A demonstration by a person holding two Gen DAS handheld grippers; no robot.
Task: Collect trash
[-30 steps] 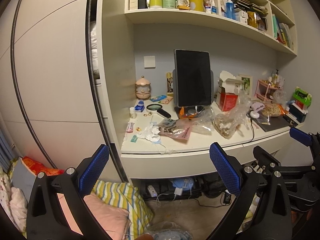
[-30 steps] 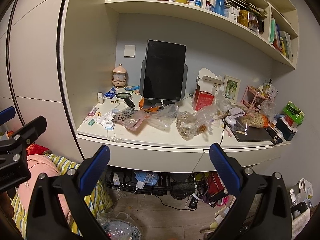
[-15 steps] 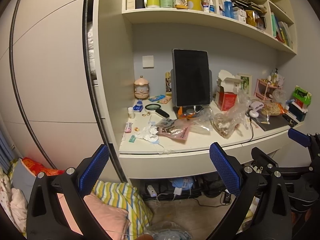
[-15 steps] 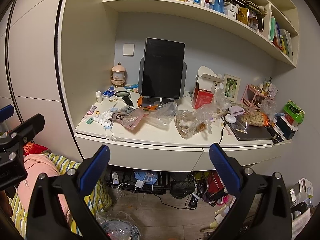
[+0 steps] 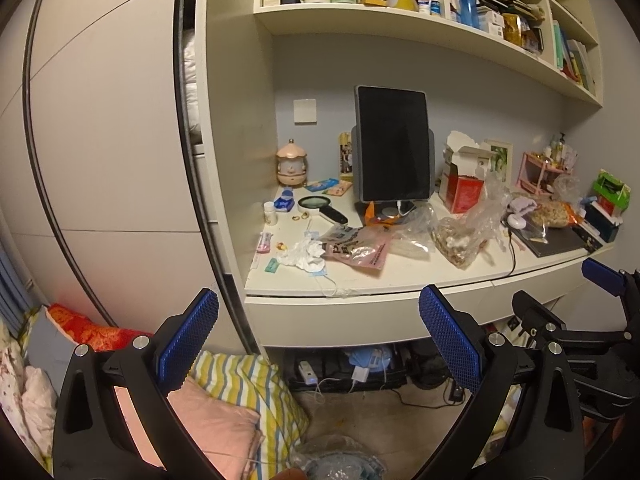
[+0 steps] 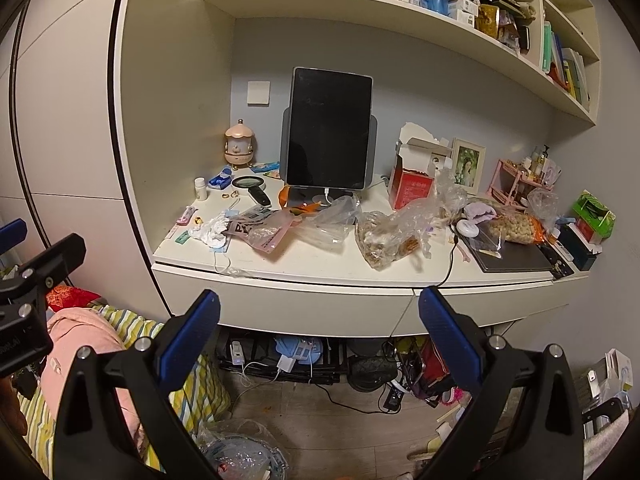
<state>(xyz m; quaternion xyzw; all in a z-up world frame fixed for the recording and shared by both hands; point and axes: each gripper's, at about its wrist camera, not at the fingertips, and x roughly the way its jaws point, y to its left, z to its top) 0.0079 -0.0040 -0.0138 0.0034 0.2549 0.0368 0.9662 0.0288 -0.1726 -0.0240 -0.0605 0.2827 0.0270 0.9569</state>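
Both grippers edge closer to the tabletop (image 6: 320, 268). Left gripper (image 5: 318, 312) and right gripper (image 6: 319, 312) — fingers spread, empty. Crumpled tissue (image 5: 304, 254) lies near-left by the pink wrapper (image 5: 358, 250) — approach from above, pinch it alone.

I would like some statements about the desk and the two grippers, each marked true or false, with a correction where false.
1. The left gripper holds the crumpled tissue. False: its fingers are apart, empty, and short of the desk.
2. The tablet stands upright with a dark screen. True.
3. The pink snack pouch lies on the floor. False: it lies on the desk beside the tissue.
4. The right gripper is open and holds nothing. True.
5. The magnifying glass lies left of the tablet. True.
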